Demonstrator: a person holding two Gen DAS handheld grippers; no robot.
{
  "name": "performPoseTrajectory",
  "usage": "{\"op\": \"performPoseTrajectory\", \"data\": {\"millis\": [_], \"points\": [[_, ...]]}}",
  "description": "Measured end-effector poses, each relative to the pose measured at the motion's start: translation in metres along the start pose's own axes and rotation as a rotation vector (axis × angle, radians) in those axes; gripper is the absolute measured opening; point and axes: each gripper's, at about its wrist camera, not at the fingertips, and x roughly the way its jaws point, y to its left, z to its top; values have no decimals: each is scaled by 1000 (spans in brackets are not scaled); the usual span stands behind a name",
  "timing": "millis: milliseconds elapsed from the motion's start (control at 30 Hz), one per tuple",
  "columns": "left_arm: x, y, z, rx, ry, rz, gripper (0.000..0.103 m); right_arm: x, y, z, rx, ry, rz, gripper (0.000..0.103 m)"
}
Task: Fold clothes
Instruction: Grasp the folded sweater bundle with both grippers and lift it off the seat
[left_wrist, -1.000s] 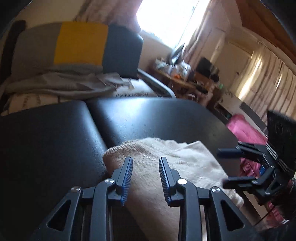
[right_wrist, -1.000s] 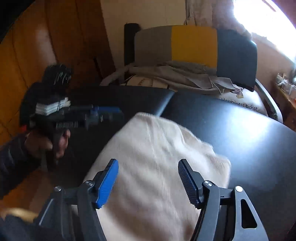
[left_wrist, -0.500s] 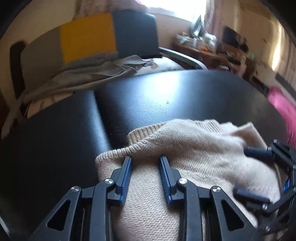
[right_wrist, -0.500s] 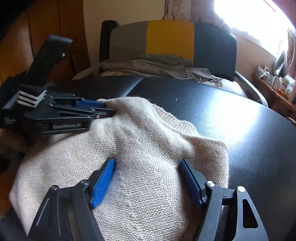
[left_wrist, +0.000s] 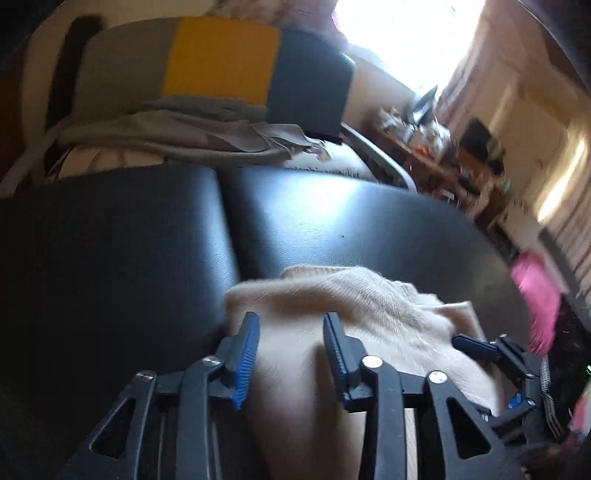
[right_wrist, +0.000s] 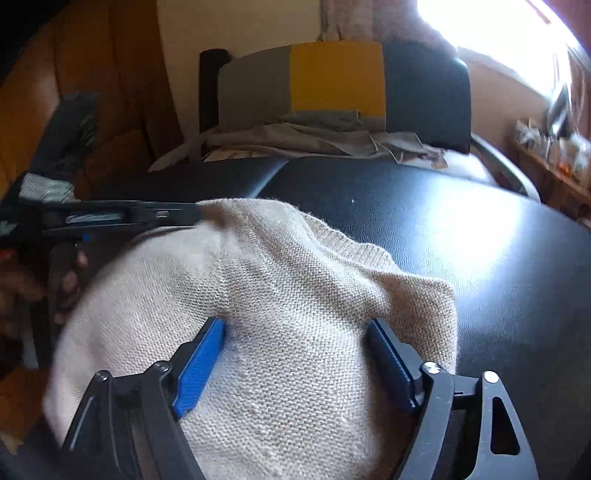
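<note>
A beige knit sweater (left_wrist: 354, 306) lies folded in a bundle on the black padded table (left_wrist: 332, 221). My left gripper (left_wrist: 291, 332) is open, its blue-padded fingers resting over the sweater's near left edge. To its right, my right gripper (left_wrist: 487, 369) is at the sweater's other side. In the right wrist view the sweater (right_wrist: 295, 295) fills the foreground. There my right gripper (right_wrist: 295, 339) stands wide open with both fingers pressed onto the knit. My left gripper (right_wrist: 184, 216) touches the sweater's far left corner, held by a hand (right_wrist: 66, 280).
Behind the table (right_wrist: 480, 258) is a chair with a grey, yellow and dark blue back (left_wrist: 218, 70), piled with grey clothes (left_wrist: 184, 133). A cluttered desk (left_wrist: 436, 136) and a pink cloth (left_wrist: 539, 299) sit to the right. Wooden panelling (right_wrist: 92, 92) is on the left.
Both grippers stayed open over the sweater. The left gripper has drawn back and tilted up, so less sweater fills its view. The right gripper sits lower on the knit.
</note>
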Motion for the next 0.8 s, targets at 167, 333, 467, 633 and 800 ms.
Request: {"op": "performPoseTrajectory", "data": {"millis": [167,333,467,633,800], "points": [[-29,37,-28,-141,23,-153,56,-51,-27,-2,160,-38,108,100],[-21,49,-53,-221,89,-296,64,-77,-76,-36,388,36,230,103],[-10,51,-59,-240,110,-365,75,-63,-90,-54,479,111,319,103],[6,54,-62,-260,138,-449,76,-29,-87,-54,498,179,424,103],[20,47,-52,-231,128,-471,76,4,-70,-30,464,188,508,103]]}}
